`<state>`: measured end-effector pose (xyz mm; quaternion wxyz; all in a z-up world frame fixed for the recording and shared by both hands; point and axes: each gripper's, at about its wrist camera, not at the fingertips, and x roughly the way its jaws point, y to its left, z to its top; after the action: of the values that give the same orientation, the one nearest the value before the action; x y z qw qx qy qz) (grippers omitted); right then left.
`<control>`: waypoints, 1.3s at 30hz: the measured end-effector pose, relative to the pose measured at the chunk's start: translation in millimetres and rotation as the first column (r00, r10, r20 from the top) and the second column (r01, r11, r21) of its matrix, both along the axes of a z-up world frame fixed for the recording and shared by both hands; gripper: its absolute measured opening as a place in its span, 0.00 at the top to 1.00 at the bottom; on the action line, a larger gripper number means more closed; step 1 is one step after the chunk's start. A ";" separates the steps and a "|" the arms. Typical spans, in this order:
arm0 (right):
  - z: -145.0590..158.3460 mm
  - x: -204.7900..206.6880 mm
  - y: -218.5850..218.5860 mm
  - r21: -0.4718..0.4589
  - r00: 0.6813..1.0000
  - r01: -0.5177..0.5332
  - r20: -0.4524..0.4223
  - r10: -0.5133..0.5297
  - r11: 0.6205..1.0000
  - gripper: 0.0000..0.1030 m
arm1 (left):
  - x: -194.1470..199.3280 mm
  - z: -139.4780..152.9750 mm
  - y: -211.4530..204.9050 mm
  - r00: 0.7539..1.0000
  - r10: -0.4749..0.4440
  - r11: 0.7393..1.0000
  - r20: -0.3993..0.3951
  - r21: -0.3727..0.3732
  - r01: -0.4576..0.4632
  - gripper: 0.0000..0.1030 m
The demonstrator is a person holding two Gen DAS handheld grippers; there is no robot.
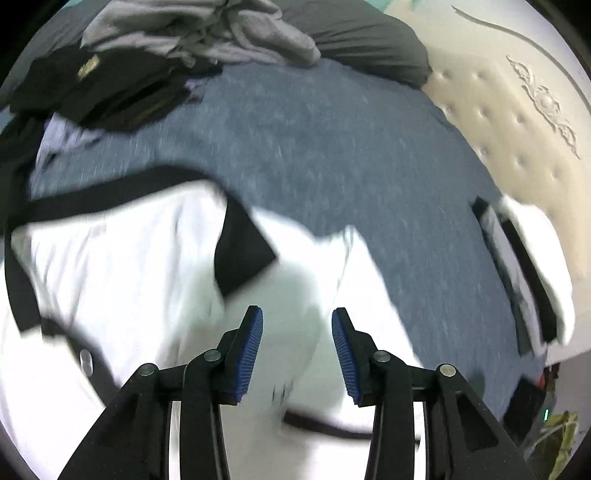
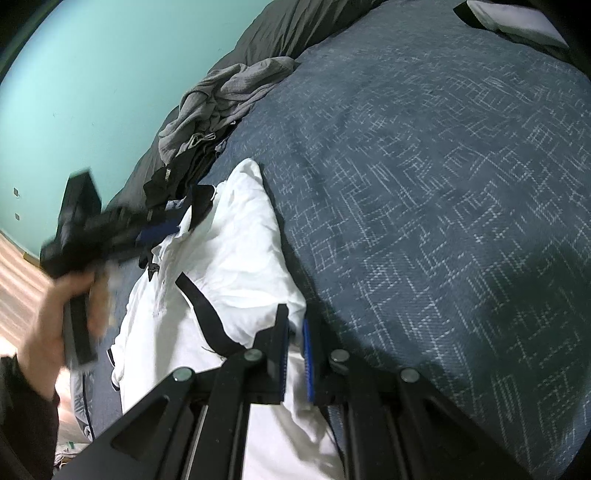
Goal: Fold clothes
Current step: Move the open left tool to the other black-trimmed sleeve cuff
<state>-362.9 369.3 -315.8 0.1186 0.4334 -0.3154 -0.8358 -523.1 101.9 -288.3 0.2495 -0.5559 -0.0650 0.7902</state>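
Observation:
A white garment with black trim [image 1: 129, 266] lies spread on the blue patterned bedspread [image 1: 332, 147]. My left gripper [image 1: 297, 314] hovers over it with its blue pads apart and nothing between them; the view is blurred. In the right wrist view the same white garment [image 2: 229, 251] runs up the bed in a loose, crumpled strip. My right gripper [image 2: 295, 317] is shut on a pinch of its edge near the bottom. A hand [image 2: 48, 306] holds the left gripper [image 2: 159, 230] at the garment's far end, blurred.
A pile of grey and black clothes [image 1: 166, 37] sits at the far side of the bed, beside a dark grey pillow [image 1: 362, 33]. A cream tufted headboard [image 1: 517, 110] stands at the right, with a folded white-and-black garment [image 1: 532, 266] near it. A teal wall [image 2: 92, 92] lies beyond.

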 end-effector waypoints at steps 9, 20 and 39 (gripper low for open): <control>1.1 3.3 0.6 0.005 1.000 -0.002 -0.001 0.002 1.000 0.94 | 29.4 -32.8 -12.8 0.998 -0.007 1.000 0.062 0.018 0.006 0.63; -2.2 3.1 2.6 0.002 1.000 -0.010 0.021 0.010 1.000 0.94 | 34.2 -24.6 -3.8 1.000 -0.030 0.998 0.003 -0.056 0.030 0.86; 19.4 -1.0 -25.9 -0.046 0.996 -0.071 -0.048 0.069 0.996 0.74 | 68.1 9.9 -65.6 0.990 0.120 0.989 -0.081 -0.075 -0.126 0.71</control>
<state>-363.8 343.4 -296.4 0.1653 0.4217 -0.3169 -0.8333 -455.0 36.3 -278.4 0.1803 -0.5298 -0.0579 0.8267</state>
